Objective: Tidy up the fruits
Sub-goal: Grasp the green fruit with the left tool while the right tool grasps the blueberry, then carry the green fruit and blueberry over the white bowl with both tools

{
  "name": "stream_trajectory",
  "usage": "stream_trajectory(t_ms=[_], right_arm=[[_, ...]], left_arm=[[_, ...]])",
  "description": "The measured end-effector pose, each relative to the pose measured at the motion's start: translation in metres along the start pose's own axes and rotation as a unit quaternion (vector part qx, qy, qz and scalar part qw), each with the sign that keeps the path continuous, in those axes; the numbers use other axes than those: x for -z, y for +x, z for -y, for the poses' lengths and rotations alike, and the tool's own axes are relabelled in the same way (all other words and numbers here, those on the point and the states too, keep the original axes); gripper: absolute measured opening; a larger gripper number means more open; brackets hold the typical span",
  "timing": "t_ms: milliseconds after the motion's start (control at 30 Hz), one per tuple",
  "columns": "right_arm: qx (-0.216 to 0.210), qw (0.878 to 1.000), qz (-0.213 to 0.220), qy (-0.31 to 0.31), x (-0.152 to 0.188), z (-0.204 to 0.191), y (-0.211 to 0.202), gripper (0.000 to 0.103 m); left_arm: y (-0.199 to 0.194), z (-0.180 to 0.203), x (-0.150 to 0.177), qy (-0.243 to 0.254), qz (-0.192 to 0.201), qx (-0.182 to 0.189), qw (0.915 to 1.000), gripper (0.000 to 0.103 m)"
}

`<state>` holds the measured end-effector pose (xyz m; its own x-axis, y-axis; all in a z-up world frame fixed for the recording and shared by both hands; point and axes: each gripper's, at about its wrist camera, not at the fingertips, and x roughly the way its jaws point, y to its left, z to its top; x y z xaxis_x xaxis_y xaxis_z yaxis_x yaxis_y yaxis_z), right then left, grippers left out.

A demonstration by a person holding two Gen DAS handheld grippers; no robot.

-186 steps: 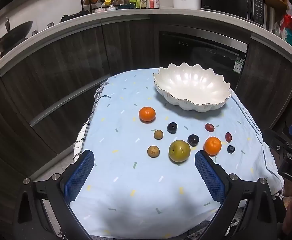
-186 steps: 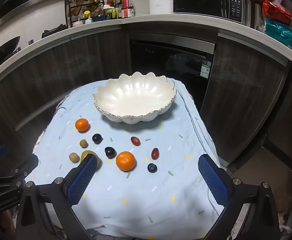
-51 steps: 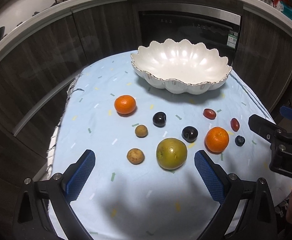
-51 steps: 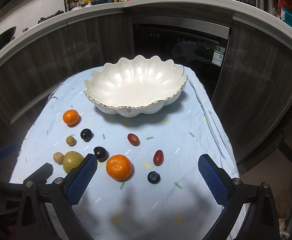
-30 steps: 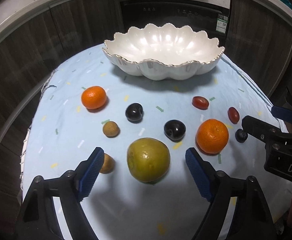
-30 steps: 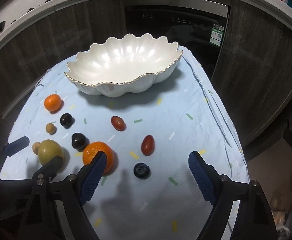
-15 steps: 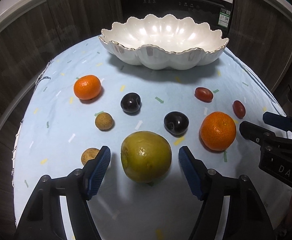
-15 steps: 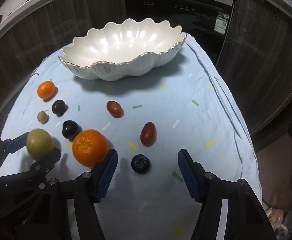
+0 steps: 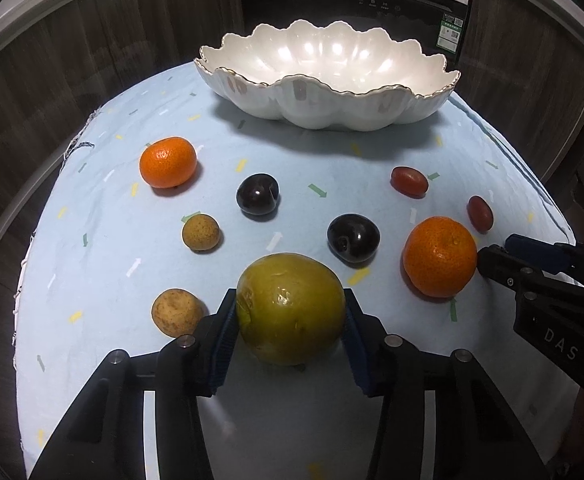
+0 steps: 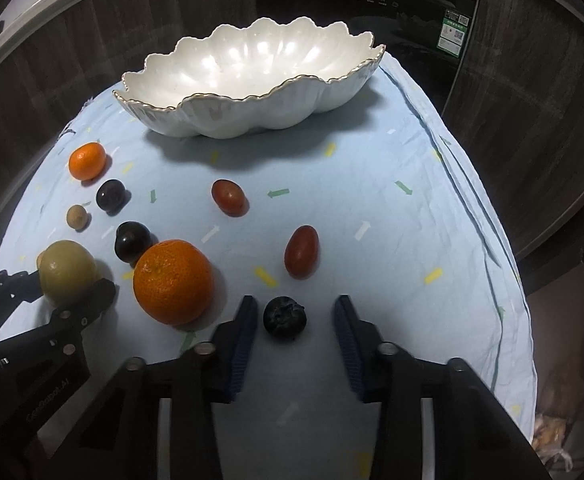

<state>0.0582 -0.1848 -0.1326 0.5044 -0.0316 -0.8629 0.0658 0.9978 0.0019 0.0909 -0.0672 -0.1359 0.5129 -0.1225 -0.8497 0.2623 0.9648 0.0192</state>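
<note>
Fruits [image 9: 351,236] on cloth [image 9: 92,264] before bowl [image 9: 323,92]

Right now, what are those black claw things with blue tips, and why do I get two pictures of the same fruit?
They are two grabbing tools that a person holds, one in each hand. Each has a camera looking out along its two fingers, so you get two pictures of one table.

In the left tool's picture, the left gripper is squeezing a big green fruit between its blue pads. In the right tool's picture, the right gripper is open, with a small blueberry sitting between its fingers, not yet pinched.

On the blue tablecloth lie two oranges, dark cherries, red grape tomatoes and small brown fruits. The white bowl behind them has no fruit in it yet.
</note>
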Motion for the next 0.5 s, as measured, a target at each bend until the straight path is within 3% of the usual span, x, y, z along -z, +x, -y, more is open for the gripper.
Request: stream_trajectory(t_ms=[133,500], right_arm=[[-0.005,1.000,0.002,-0.006,0.000,-0.002,-0.001,0.023],[-0.007,1.000,0.020,-0.012,0.000,-0.004,-0.014,0.023]], left_arm=[[-0.001,0.000,0.000,0.001,-0.001,0.000,1.0000,0.048],[-0.015,0.001,0.002,0.005,0.017,0.000,0.9998,0.048]])
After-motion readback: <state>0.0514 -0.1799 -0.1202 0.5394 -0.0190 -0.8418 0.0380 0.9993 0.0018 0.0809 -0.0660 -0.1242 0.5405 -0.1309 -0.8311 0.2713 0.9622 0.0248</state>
